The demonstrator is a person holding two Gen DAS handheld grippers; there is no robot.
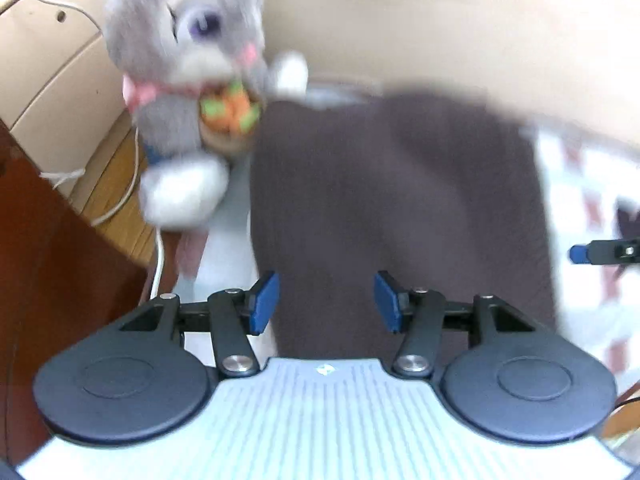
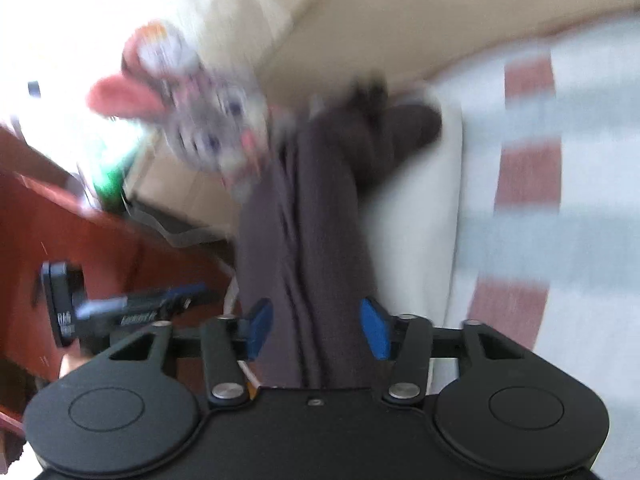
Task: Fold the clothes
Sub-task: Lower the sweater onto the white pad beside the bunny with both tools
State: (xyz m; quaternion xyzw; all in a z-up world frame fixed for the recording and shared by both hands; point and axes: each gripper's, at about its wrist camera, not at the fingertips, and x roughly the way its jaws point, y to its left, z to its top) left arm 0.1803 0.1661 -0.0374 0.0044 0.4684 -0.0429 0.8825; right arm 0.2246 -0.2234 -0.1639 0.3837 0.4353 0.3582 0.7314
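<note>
Striped bedsheet (image 2: 528, 184) under dark brown garment (image 1: 400, 200), folded lengthwise beside plush rabbit (image 1: 184, 80). Left hand-held gripper (image 1: 326, 302) and right hand-held gripper (image 2: 316, 328) both released, jaws apart above cloth. Fabric likely soft, light, limp; best pinched at near corners.

Looks like a home bedroom: plush bunny (image 1: 188, 80) propped by a beige headboard (image 1: 400, 20), checked bedsheet (image 2: 560, 200), wood floor (image 1: 116, 192).
</note>
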